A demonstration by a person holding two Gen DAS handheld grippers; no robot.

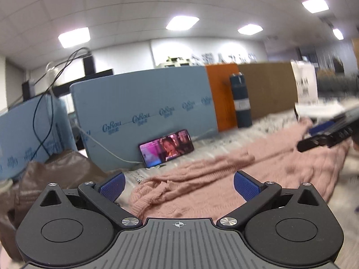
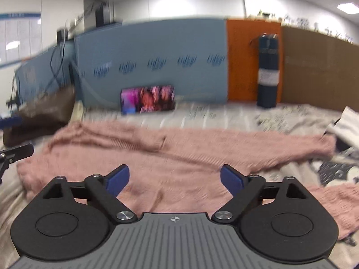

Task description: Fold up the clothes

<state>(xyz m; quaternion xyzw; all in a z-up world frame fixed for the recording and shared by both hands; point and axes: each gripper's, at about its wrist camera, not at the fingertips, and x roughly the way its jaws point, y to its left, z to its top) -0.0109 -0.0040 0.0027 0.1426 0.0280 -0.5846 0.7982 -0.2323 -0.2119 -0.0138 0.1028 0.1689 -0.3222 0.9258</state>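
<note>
I held my left gripper (image 1: pixel 178 187) low over the pink sweater (image 1: pixel 224 179). Its jaws were spread wide, and nothing was between them. My right gripper (image 2: pixel 174 179) was low over the same sweater too, with its jaws spread wide and nothing in them.

The pink sweater (image 2: pixel 179 157) lay flat and spread out on the desk, on top of a pale printed cloth (image 2: pixel 224 116). One long sleeve reached out far to the right side of the sweater. Another pink part lay below it, near my right gripper.

Behind the sweater stood a phone (image 1: pixel 166 148) on its side, leaning on a blue foam board (image 1: pixel 143 94). A picture of a face glowed on the phone. A white cable (image 1: pixel 107 150) ran to it. To the right of the phone stood a tall dark bottle (image 1: pixel 241 99), in front of an orange board (image 1: pixel 218 94). To the left of the sweater sat a brown bag (image 1: pixel 56 172). The pictures were blurry.
</note>
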